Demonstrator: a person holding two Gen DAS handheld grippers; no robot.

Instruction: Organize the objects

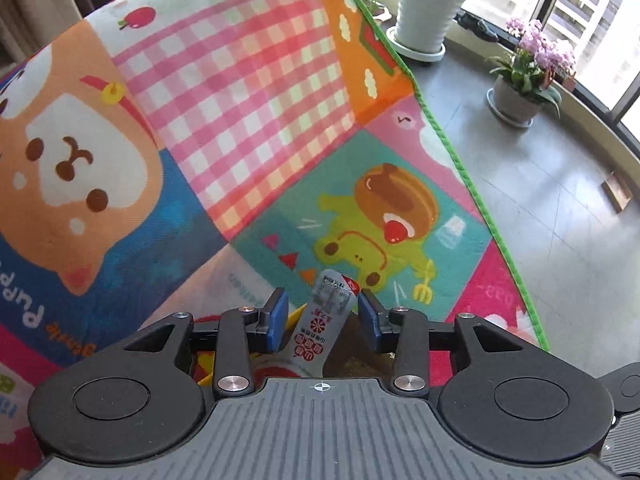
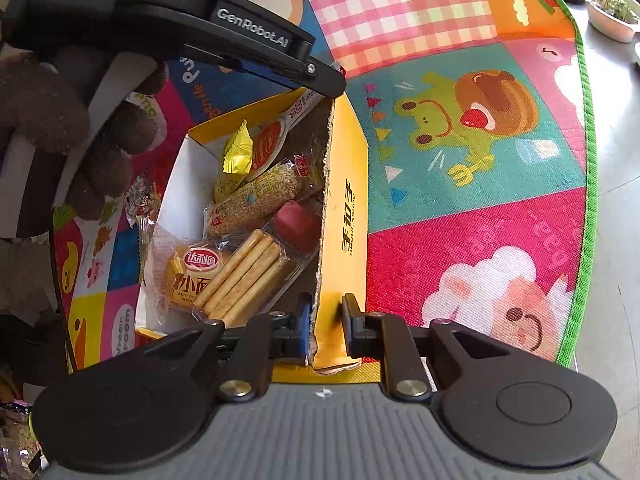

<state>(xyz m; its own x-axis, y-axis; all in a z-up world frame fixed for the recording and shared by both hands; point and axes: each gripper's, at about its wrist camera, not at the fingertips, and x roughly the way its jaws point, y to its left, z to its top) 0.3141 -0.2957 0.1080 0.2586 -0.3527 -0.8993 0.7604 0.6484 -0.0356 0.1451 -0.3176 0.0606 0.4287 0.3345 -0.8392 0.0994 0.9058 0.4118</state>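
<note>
Left wrist view: left hand-held gripper (image 1: 322, 316) jaws parted around white snack sachet (image 1: 326, 322) above yellow box (image 2: 344, 208). Right hand-held gripper (image 2: 326, 322) clenched on box wall; box on play mat (image 2: 480, 220).

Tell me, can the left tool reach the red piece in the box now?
Probably not yet. The box is open on top and the red piece lies uncovered, but a white sachet stands in the way, between the pads of the left tool.
</note>
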